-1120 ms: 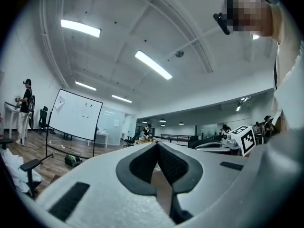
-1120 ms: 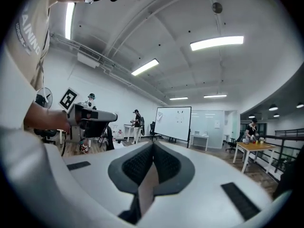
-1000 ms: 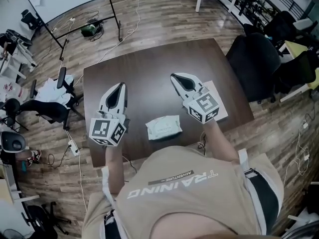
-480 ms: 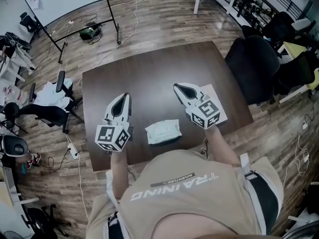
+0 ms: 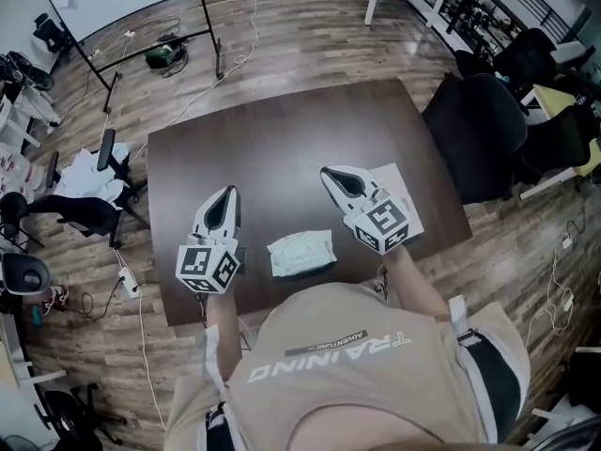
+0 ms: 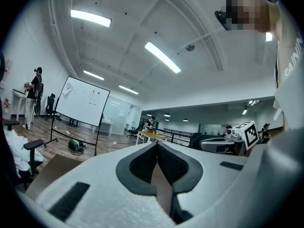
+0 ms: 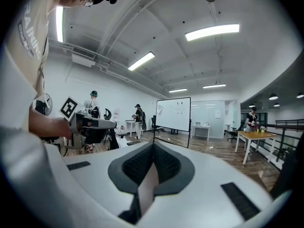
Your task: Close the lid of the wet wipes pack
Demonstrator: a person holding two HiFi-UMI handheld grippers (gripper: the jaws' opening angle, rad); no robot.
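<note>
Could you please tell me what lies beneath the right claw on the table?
A white sheet lies on the dark table, partly beneath the right claw; the claw covers much of it.

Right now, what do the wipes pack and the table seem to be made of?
The pack looks like soft plastic film, pale; its surface is wrinkled and puffy. The table looks like dark wood or wood-look laminate, matte, with faint grain; I cannot tell which.
</note>
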